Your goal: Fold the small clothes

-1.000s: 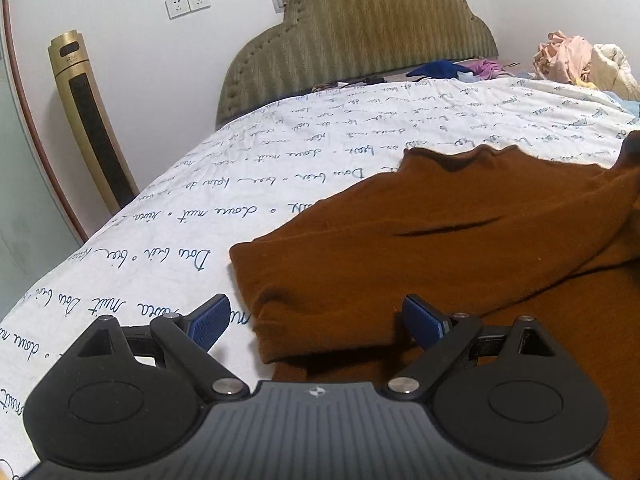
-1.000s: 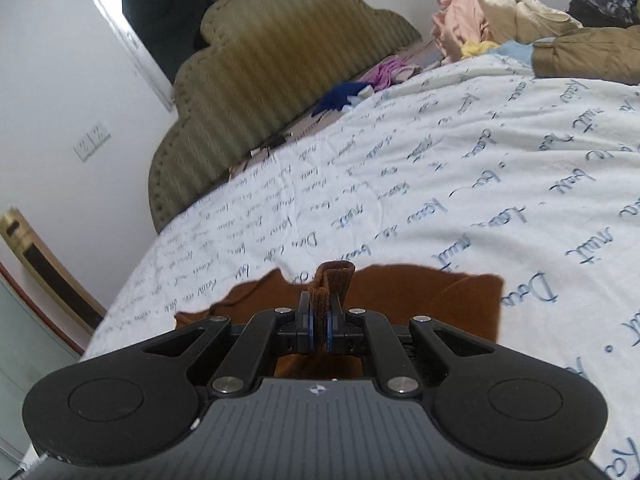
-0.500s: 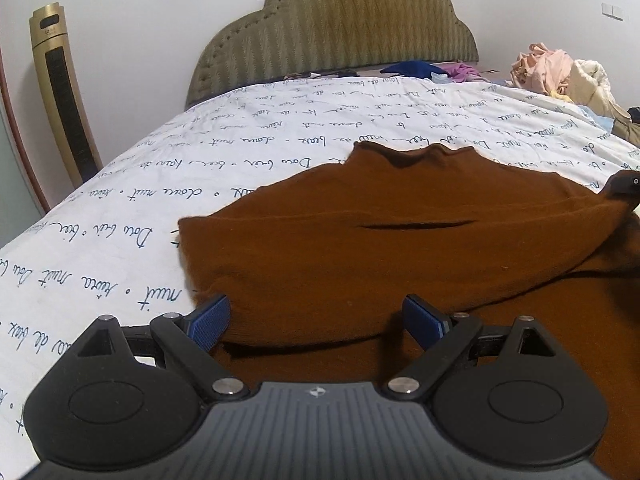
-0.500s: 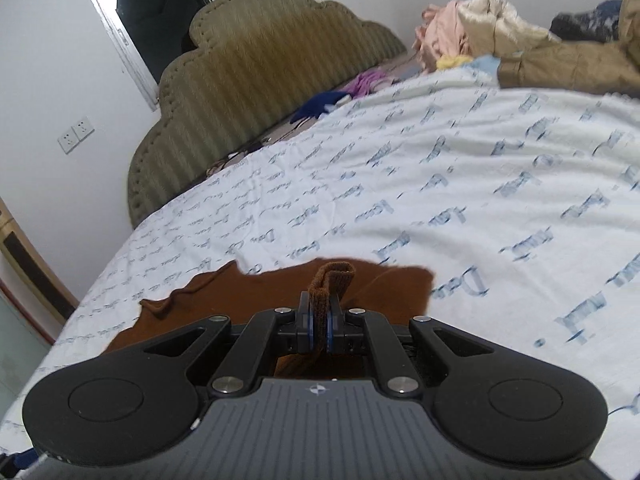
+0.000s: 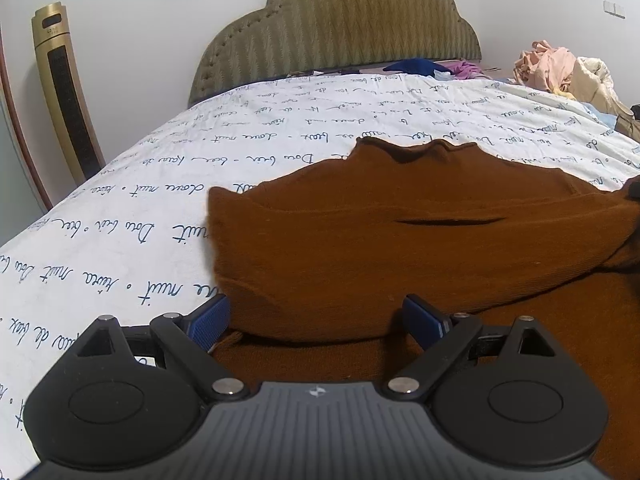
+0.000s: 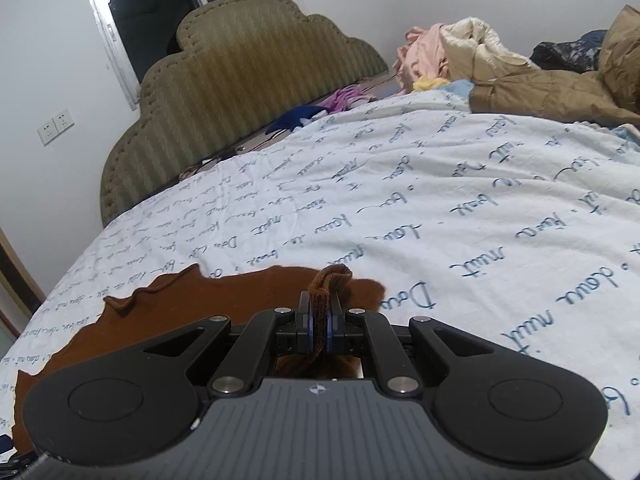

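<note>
The right tool (image 6: 319,326) is pinching a bunched fold of the brown garment (image 5: 400,248) (knit, rust-coloured). The left tool (image 5: 316,320) is spread wide, its blue pads either side of a folded-over flap. The garment lies on the bed (image 6: 460,208), toward its foot edge.

I am seeing a rust-brown knit garment (image 5: 400,248) lying on a white bedspread (image 5: 280,128) printed with dark blue cursive script. The headboard (image 5: 340,20) is showing olive-green with a zigzag weave. My grippers' bodies are looking black, the left gripper (image 5: 316,320) carrying blue pads (image 5: 212,320). A gold-and-black tower fan (image 5: 66,96) is standing against a white wall. Pink and cream clothes (image 6: 448,52) are piling beside a tan jacket (image 6: 560,88).
</note>
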`<act>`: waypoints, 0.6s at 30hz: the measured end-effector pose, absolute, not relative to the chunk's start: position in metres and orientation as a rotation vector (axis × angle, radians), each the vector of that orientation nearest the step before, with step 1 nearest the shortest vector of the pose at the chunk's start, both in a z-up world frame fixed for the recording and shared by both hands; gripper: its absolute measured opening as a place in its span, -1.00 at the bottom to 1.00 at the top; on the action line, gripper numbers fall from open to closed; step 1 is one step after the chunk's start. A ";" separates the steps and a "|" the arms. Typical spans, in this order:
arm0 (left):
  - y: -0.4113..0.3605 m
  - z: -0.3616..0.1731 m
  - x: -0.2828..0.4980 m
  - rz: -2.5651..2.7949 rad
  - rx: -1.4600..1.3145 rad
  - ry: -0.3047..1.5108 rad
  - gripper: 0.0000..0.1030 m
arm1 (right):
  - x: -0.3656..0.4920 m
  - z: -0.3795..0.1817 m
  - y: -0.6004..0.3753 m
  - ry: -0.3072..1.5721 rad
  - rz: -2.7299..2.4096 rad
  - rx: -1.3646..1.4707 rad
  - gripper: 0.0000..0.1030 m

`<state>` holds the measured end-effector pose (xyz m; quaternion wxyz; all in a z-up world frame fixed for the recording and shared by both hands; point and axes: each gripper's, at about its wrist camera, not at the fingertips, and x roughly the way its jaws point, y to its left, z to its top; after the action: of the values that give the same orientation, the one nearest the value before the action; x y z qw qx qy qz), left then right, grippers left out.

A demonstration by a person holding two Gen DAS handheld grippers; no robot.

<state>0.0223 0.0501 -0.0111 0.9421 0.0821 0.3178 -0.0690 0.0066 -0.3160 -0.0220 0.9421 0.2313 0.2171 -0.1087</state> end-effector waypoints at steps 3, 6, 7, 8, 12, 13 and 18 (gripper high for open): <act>0.054 -0.013 0.022 -0.127 0.170 0.649 0.82 | 0.002 -0.022 -0.315 0.439 -0.239 0.440 -0.78; 0.061 -0.015 0.023 -0.115 0.156 0.660 0.82 | 0.001 -0.025 -0.314 0.458 -0.249 0.403 -0.78; 0.064 -0.015 0.023 -0.111 0.146 0.665 0.82 | 0.001 -0.026 -0.315 0.468 -0.253 0.400 -0.78; 0.067 -0.013 0.023 -0.107 0.137 0.667 0.82 | 0.001 -0.028 -0.316 0.479 -0.255 0.406 -0.78; 0.076 -0.004 0.022 -0.082 0.105 0.626 0.82 | -0.016 -0.021 -0.321 0.409 -0.277 0.449 -0.57; 0.076 -0.002 0.024 -0.080 0.105 0.617 0.82 | -0.019 -0.017 -0.319 0.392 -0.273 0.436 -0.57; 0.077 -0.013 0.046 -0.019 0.138 0.689 0.82 | -0.005 -0.021 -0.306 0.526 -0.164 0.374 -0.31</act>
<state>0.0465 0.0770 -0.0130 0.9389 0.0676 0.3374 -0.0094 -0.0052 -0.3058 -0.0209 0.9450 0.1834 0.2584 -0.0806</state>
